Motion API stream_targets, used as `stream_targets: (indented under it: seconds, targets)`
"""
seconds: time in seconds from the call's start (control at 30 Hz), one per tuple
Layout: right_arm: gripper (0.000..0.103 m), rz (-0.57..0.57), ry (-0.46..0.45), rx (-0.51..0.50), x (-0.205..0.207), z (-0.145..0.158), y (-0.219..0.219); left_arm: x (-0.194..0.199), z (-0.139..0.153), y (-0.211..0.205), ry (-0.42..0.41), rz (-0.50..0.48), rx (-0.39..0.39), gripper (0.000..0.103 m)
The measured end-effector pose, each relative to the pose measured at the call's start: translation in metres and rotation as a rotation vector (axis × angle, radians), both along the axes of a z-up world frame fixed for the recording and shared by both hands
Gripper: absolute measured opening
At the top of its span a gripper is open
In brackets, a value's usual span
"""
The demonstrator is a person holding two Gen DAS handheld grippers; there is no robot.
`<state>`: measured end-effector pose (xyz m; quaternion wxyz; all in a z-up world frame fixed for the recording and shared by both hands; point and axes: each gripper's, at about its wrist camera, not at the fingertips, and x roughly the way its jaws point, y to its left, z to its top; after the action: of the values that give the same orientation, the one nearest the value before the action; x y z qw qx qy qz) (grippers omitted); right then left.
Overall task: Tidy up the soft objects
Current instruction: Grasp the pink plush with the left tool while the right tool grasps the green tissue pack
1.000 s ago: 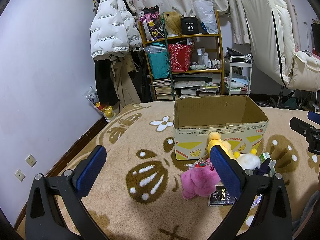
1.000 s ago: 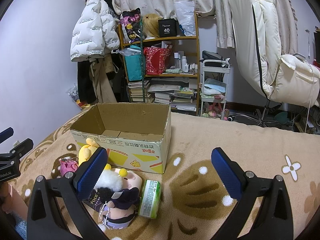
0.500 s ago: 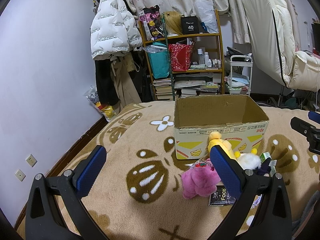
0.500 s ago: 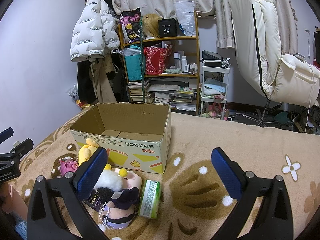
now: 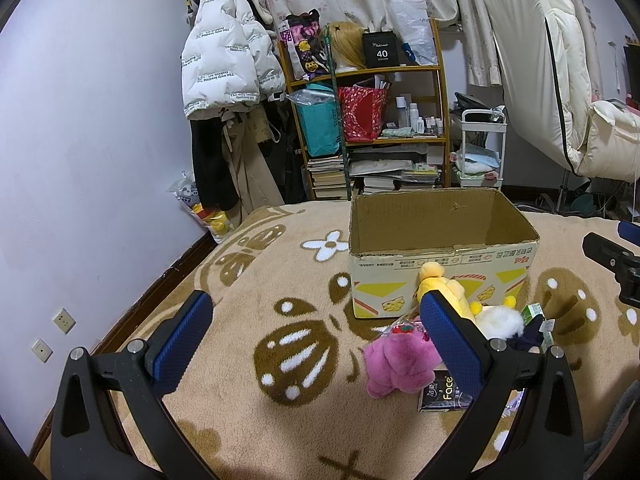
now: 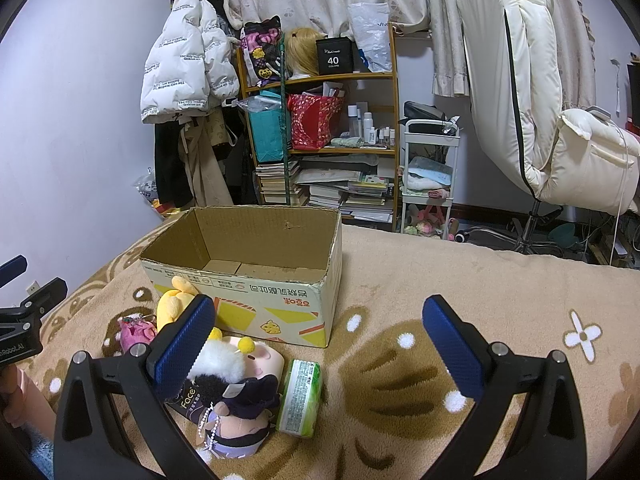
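Both grippers hang empty with jaws spread wide, the left gripper (image 5: 316, 326) and the right gripper (image 6: 320, 330) each above the blanket (image 5: 248, 304). The soft toys lie heaped against the near wall of the open cardboard box (image 6: 256, 300), which looks empty. The pink plush (image 5: 394, 364) sits by the left gripper's right finger, the dark-haired doll (image 6: 242, 412) below the right gripper's left finger, so either is judged within easy reach.

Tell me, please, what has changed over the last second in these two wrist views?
Nothing visibly changed. Both the left gripper and right gripper remain open and empty, the cardboard box is still empty, and the plush toys, such as the pink plush, lie untouched in front of it.
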<state>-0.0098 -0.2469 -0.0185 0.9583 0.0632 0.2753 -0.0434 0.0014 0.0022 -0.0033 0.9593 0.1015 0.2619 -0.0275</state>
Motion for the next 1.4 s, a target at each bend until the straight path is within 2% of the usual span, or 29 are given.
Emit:
stream_targets:
  seconds: [0.27, 0.57, 1.03, 1.4]
  targets:
    - [0.103, -0.001, 0.003, 0.002, 0.0, 0.0, -0.003, 0.001, -0.005, 0.01, 0.011, 0.0, 0.005, 0.102]
    - [0.103, -0.004, 0.036, 0.029, 0.008, -0.009, 0.002, 0.01, -0.006, -0.002, 0.066, -0.026, 0.03, 0.102]
    - [0.103, -0.02, 0.162, 0.041, 0.035, -0.031, -0.002, 0.04, -0.029, -0.021, 0.197, -0.056, 0.025, 0.102]
    - [0.103, -0.038, 0.271, 0.088, 0.061, -0.058, -0.012, 0.062, -0.058, -0.044, 0.302, -0.101, 0.075, 0.102]
